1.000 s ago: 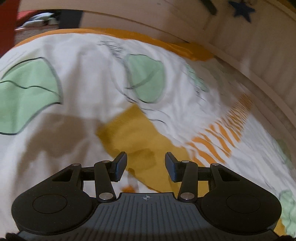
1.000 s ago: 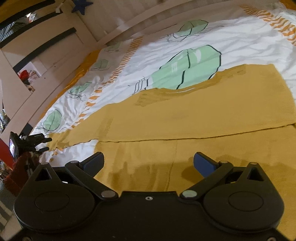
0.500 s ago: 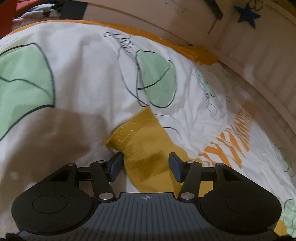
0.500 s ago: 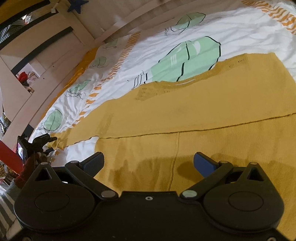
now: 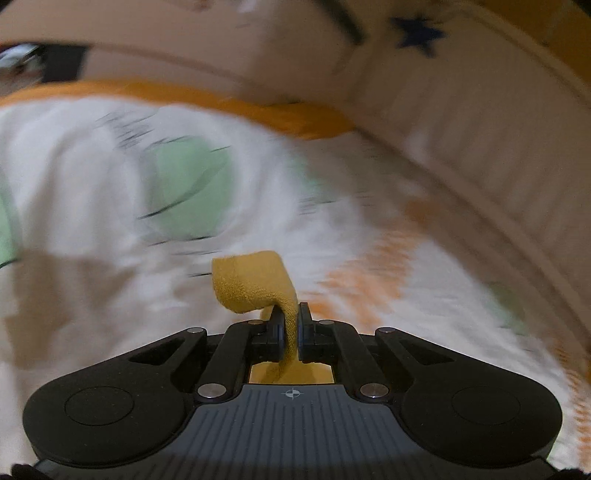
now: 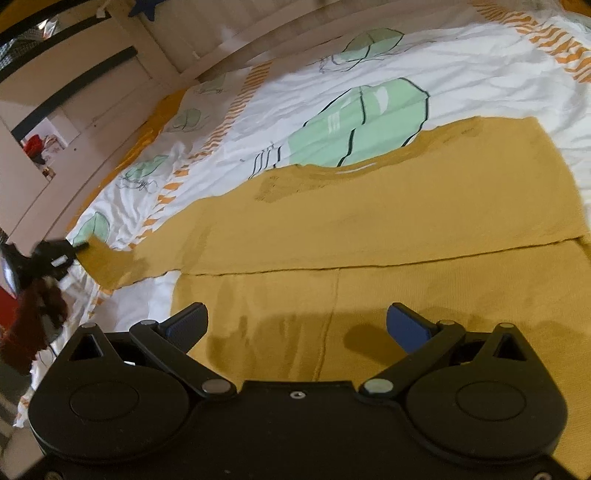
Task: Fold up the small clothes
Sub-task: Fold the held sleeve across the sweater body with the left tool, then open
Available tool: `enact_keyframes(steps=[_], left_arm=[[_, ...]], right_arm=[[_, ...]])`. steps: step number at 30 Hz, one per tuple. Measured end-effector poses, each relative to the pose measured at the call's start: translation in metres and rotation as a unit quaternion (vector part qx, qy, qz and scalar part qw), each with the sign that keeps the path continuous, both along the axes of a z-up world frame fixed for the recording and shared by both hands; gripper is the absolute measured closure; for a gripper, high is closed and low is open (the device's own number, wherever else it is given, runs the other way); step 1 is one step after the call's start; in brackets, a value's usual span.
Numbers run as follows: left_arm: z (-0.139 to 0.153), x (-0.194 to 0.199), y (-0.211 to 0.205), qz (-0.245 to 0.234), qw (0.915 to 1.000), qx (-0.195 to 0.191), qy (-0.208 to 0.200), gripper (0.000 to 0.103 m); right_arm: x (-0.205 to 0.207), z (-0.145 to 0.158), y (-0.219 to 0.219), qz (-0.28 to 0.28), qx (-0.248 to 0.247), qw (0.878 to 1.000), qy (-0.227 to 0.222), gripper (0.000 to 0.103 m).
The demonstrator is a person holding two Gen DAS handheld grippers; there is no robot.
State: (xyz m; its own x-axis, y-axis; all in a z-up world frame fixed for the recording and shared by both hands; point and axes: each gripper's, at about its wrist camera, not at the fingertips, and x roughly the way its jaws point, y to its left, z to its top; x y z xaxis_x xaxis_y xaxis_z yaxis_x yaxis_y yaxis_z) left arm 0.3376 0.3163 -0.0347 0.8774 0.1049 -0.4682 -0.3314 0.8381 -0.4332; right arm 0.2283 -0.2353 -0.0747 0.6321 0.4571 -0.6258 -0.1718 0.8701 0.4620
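Observation:
A mustard-yellow knit sweater (image 6: pixel 388 225) lies flat on the bed, folded lengthwise, its sleeve stretching to the left. My left gripper (image 5: pixel 290 325) is shut on the sleeve cuff (image 5: pixel 251 284), which curls up above the jaws; the view is motion-blurred. The left gripper also shows far left in the right wrist view (image 6: pixel 55 254), holding the sleeve end (image 6: pixel 107 262). My right gripper (image 6: pixel 297 325) is open and empty, hovering over the sweater's near part.
The white bedsheet (image 6: pixel 461 62) has green leaf prints and orange stripes. A wooden bed rail (image 5: pixel 461 147) with a blue star (image 5: pixel 417 33) runs behind. A wall and doorway (image 6: pixel 44 147) lie at the far left.
My left gripper has closed on the sleeve cuff and lifted it off the sheet. The right gripper has stayed open and drifted slightly over the sweater.

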Motion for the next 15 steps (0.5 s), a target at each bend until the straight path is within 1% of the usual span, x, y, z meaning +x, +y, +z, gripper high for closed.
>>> enact_keyframes(steps=[4,8,11,15], left_arm=[[0.041,-0.003,-0.064,-0.051,0.9984,0.012,-0.024,0.097],[0.062,-0.003,-0.136,-0.117,0.9923,-0.004,-0.039,0.097],[0.071,-0.001,-0.200,-0.175,0.9836,-0.003,-0.041,0.097],[0.070,0.002,-0.275,-0.243,0.9691,-0.004,-0.040,0.097]], right_arm=[[-0.002,0.009,-0.011,-0.017,0.004,1.000,-0.004,0.000],[-0.004,0.019,-0.024,-0.037,0.008,0.999,-0.008,0.000],[-0.006,0.026,-0.037,-0.055,0.014,0.998,-0.012,0.000],[-0.008,0.036,-0.053,-0.077,0.021,0.997,-0.023,0.000]])
